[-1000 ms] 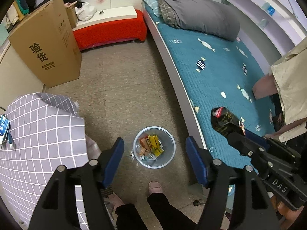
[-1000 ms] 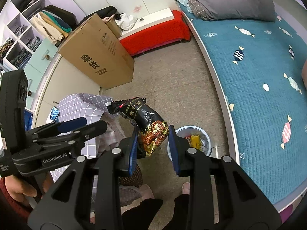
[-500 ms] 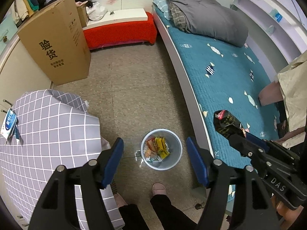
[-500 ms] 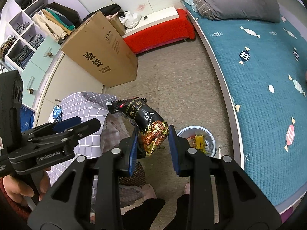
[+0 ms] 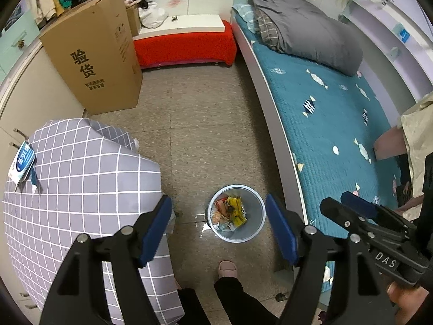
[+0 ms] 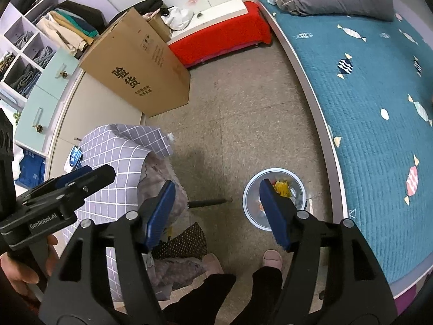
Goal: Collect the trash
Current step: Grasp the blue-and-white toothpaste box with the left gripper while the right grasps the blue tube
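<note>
A round grey trash bin (image 5: 260,216) stands on the floor beside the bed, holding yellow and orange wrappers (image 5: 232,211). My left gripper (image 5: 218,200) hovers high above it with its jaws wide and opening, nothing between them. In the right wrist view my right gripper (image 6: 217,185) is also opening and empty, and its right finger covers part of the bin (image 6: 251,189). The black snack bag is no longer between its pads, and I cannot make it out anywhere. Each gripper shows in the other's view: right gripper (image 5: 335,200), left gripper (image 6: 94,172).
A table under a grey checked cloth (image 5: 81,189) stands left of the bin, with a blue-and-white packet (image 5: 23,162) on it. The teal bed (image 5: 338,124) runs along the right. A tall cardboard box (image 5: 97,62) and a red bench (image 5: 184,46) stand farther back. A person's slippered foot (image 5: 228,266) is near the bin.
My right gripper has opened and the black snack bag it was holding has left its jaws. The left gripper's view has shifted slightly, so the bin sits more to the right between its fingers.
</note>
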`<state>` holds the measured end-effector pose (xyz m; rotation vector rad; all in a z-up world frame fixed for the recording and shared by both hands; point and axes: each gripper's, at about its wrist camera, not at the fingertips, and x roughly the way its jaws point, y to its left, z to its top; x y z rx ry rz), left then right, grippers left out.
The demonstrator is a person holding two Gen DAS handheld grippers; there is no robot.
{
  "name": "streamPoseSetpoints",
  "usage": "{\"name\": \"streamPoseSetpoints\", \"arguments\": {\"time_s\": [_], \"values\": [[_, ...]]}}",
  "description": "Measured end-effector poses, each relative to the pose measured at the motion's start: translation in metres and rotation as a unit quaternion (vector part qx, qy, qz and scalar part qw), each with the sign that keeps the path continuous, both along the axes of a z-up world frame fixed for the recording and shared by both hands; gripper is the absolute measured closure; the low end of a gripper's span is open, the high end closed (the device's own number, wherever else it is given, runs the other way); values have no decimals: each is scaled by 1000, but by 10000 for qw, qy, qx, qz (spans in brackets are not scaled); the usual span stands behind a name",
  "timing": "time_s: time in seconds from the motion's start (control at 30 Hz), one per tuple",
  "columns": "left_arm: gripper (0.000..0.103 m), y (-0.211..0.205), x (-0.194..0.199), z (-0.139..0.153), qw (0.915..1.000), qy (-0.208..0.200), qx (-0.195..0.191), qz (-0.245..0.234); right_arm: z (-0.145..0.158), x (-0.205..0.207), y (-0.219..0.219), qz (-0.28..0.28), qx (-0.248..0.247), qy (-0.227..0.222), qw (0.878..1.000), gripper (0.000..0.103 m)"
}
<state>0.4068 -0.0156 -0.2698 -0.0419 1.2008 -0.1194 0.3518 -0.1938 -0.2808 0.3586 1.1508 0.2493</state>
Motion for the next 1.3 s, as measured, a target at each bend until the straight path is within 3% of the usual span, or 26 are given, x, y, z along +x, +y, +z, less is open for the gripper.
{"name": "streamPoseSetpoints", "arguments": {"time_s": [0.2, 0.47, 0.77, 1.07, 1.3], "values": [[32, 15, -9, 1, 9998, -21, 49, 192, 1, 4, 18, 211, -3, -6, 9998, 39], [31, 79, -21, 1, 9981, -73, 28, 610, 6, 14, 98, 808, -21, -37, 9967, 39], [31, 238, -28, 1, 9920, -267, 225, 1212, 6, 26, 246, 1387, 1, -123, 9903, 39], [31, 408, -25, -28, 9804, -51, 366, 1935, -22, 42, 414, 2075, -73, -151, 9781, 39], [31, 484, -9, -46, 9785, -25, 433, 2016, -46, 64, 499, 2490, -416, -230, 9673, 45]]}}
